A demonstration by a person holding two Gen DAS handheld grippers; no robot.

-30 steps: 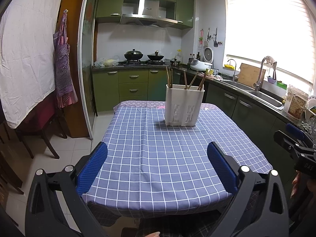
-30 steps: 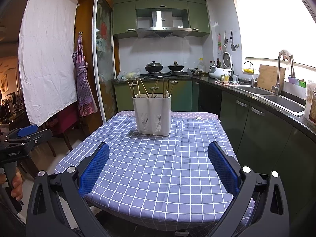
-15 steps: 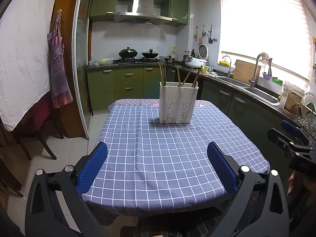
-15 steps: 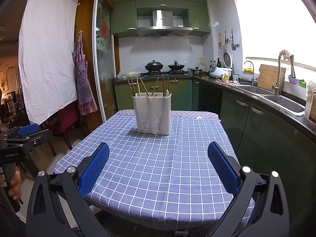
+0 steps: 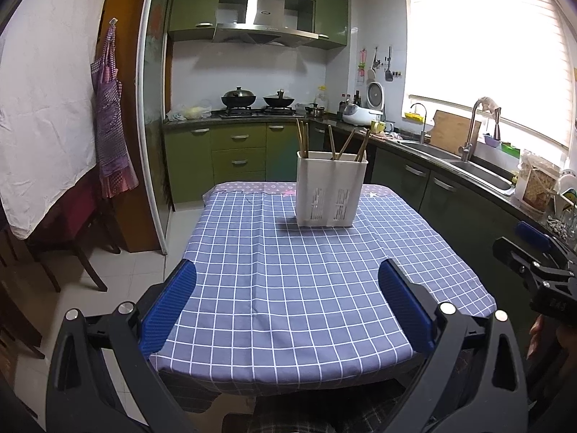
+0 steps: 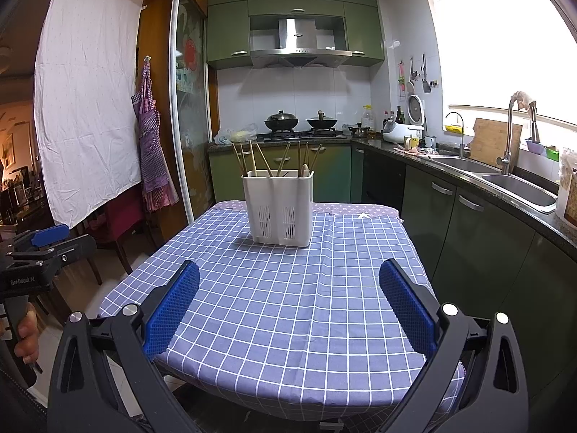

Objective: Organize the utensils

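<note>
A white slotted utensil holder stands upright at the far end of the table with the blue checked cloth; it also shows in the right wrist view. Several wooden chopsticks stick up out of it, also seen in the left wrist view. My left gripper is open and empty above the table's near edge. My right gripper is open and empty, also at the near edge. Both are well short of the holder.
The right gripper's body shows at the right edge of the left wrist view; the left one at the left edge of the right wrist view. Green cabinets and a sink counter run along the right. Dark chairs stand left.
The left wrist view has shifted slightly, so the holder sits a bit more central and higher. The right gripper has barely moved. Both grippers stay open.
</note>
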